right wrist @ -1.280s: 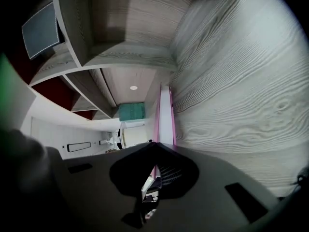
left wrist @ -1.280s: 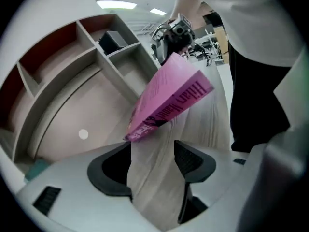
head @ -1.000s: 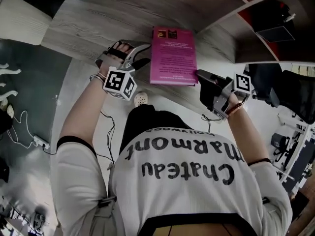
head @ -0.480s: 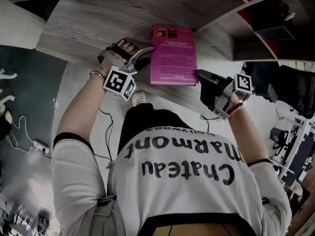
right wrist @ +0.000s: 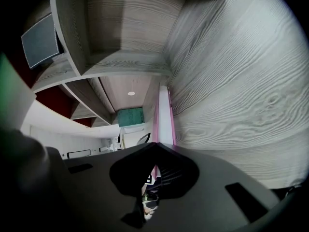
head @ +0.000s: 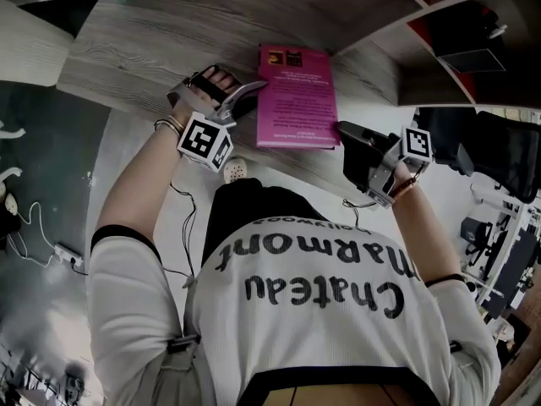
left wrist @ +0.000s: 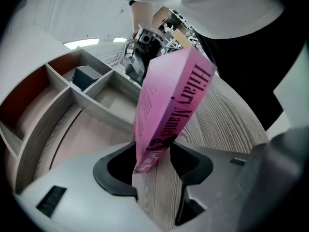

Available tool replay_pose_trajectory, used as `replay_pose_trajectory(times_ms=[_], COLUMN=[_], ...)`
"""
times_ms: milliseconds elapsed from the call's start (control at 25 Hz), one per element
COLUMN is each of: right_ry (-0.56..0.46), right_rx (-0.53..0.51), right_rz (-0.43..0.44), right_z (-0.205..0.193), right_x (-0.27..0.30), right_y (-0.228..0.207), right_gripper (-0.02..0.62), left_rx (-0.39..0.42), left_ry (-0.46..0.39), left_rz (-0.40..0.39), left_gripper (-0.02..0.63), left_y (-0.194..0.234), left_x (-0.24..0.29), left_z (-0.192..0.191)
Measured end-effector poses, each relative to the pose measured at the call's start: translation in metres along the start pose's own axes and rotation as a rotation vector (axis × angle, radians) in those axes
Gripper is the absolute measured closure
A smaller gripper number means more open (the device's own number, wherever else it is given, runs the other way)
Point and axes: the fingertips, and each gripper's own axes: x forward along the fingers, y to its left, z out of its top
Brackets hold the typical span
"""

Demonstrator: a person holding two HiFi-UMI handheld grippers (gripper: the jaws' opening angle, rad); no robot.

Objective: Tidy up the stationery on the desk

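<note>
The pink book (head: pixel 296 96) lies flat on the tabletop (head: pixel 169 32). Its long axis runs straight away from us, and the lettered spine is on its left side. The left claw (head: pixel 249 97) comes in from that side at the near spine corner. Its jaws have just been closing and that corner stands between them, but they are released rather than clamped, with bare wood showing in the gap below the book.

The right claw (head: pixel 345 129) is clenched on nothing, its tip at the book's near right corner, looking down the white page edge. We judge the left hand the one placed to lift, because the spine already sits in its mouth.

Whether the right tip touches the book or only sits just beside it is hard to tell. The left gripper view cuts off the book's far end. The shelf (left wrist: pixel 72 93) holds a dark box (left wrist: pixel 86 76) that we cannot identify.
</note>
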Motion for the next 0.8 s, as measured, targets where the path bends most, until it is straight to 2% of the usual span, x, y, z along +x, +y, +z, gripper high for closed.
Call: replay_pose_trajectory(times_ms=[120,520,800], right_ry=[-0.007,0.003,0.025], right_rx=[0.003,0.030,-0.002], right_rz=[0.002,0.017,-0.022], right_z=[0.001,0.006,0.012], right_x=[-0.001,-0.007,-0.009], right_y=[0.000,0.003,0.002], right_gripper=[0.578,0.574,0.569], left_rx=[0.013,0.006,0.058], left_ry=[-0.003,-0.047,-0.061], left_rz=[-0.007,0.011,0.001], left_gripper=[0.425,0.439,0.443], left_y=[0.000,0.015,0.023], left_x=[-0.003,-0.022,-0.033], left_z=[0.002,0.016,0.030])
